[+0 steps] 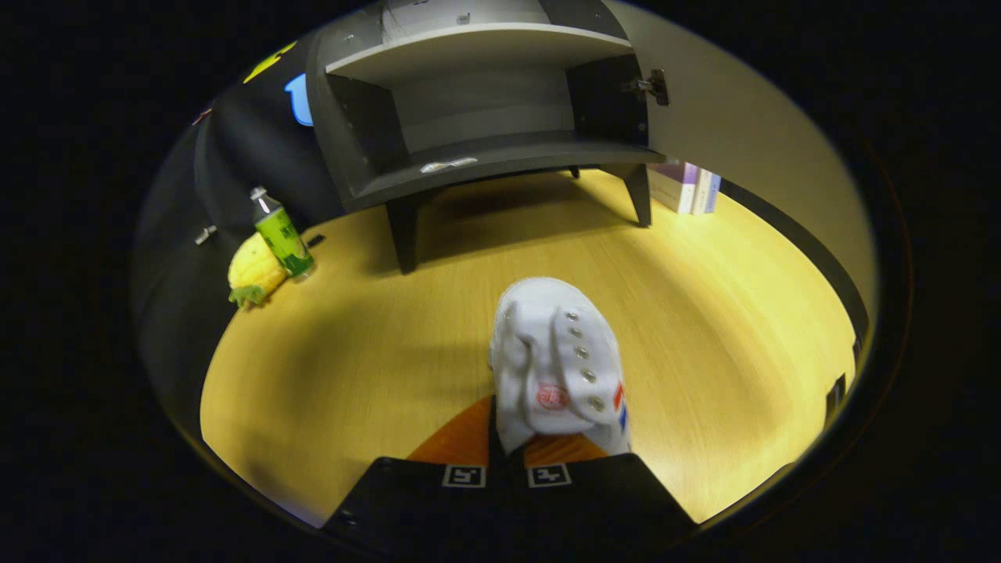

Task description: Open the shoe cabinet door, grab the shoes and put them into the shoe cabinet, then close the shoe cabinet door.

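So far you have the first step behind you: the pale door of the dark shoe cabinet stands swung wide to the right, and its lower shelf is bare apart from a small pale scrap. Your gripper has its fingers drawn close together, pinching the white canvas high-top shoe, which hangs just ahead of them over the yellow wooden floor, well short of the cabinet. Judging from this, stowing and closing remain. Count one shoe, one cabinet, one green bottle, one yellow pineapple toy, and a few books.
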Demonstrator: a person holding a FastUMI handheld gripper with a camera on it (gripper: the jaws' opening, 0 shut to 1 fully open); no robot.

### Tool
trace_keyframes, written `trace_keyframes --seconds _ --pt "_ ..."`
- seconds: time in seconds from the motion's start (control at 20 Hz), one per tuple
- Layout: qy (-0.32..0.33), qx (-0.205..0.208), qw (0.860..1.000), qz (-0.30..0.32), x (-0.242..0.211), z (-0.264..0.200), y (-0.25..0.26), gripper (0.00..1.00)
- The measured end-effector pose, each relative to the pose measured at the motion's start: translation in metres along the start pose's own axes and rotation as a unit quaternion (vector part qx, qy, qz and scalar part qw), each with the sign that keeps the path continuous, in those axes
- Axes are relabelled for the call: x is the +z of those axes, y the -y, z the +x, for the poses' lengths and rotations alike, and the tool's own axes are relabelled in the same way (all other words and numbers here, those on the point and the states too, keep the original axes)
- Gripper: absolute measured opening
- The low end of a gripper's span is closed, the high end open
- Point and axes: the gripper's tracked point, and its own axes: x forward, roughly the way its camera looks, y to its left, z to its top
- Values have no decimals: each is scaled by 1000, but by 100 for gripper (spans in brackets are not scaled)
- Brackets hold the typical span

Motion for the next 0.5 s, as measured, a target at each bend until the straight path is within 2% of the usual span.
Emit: trace_keyframes --seconds 0.2,0.5 --pt "-10 -5 1000 -8 10 -11 0 5" --pt "33 -5 999 -9 91 -58 -4 5"
